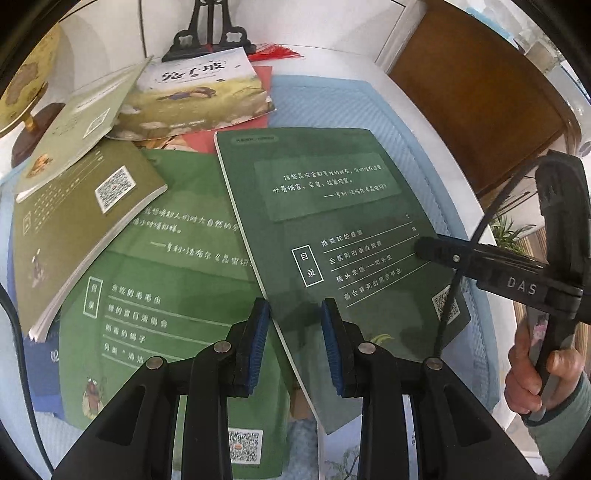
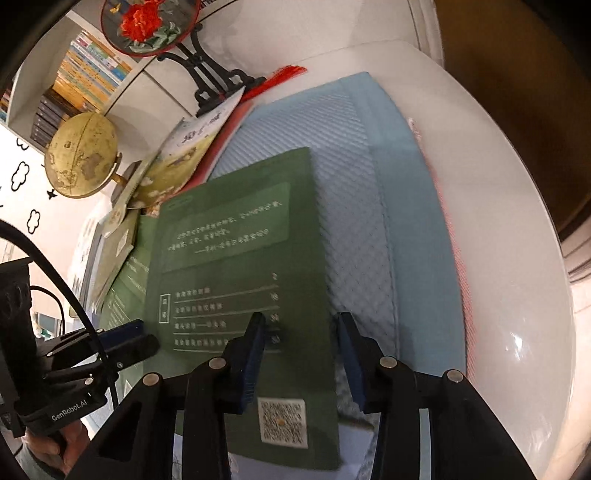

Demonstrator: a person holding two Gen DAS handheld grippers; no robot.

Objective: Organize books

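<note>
The dark green book (image 1: 343,236) lies back cover up on the blue mat (image 1: 369,107), and everything else is placed from it. Its near left edge runs up between the two blue pads of the left hand-held gripper (image 1: 295,343), one pad on each side of that edge. The pads stand a little apart and do not clearly press the cover, so I cannot tell whether they grip it.

In the right wrist view the same book (image 2: 236,280) passes under the right hand-held gripper (image 2: 301,358). Its left pad sits over the cover near the lowest contents lines, and its right pad hangs just off the book's right edge, above the mat (image 2: 369,177). These jaws stand open, with that right edge between them and no pad pressing it. From the left wrist view, this gripper's finger (image 1: 439,251) reaches in over the book's right edge, with a hand (image 1: 532,373) on its handle.

Left of the dark green book and partly beneath it lies a lighter green book (image 1: 162,295). An olive book (image 1: 74,229) overlaps that one further left. Beyond the dark green book's far left corner sits an illustrated book (image 1: 195,96), in front of a black stand (image 1: 210,33). A globe (image 2: 83,155) stands further left, on the white surface (image 2: 498,221).
</note>
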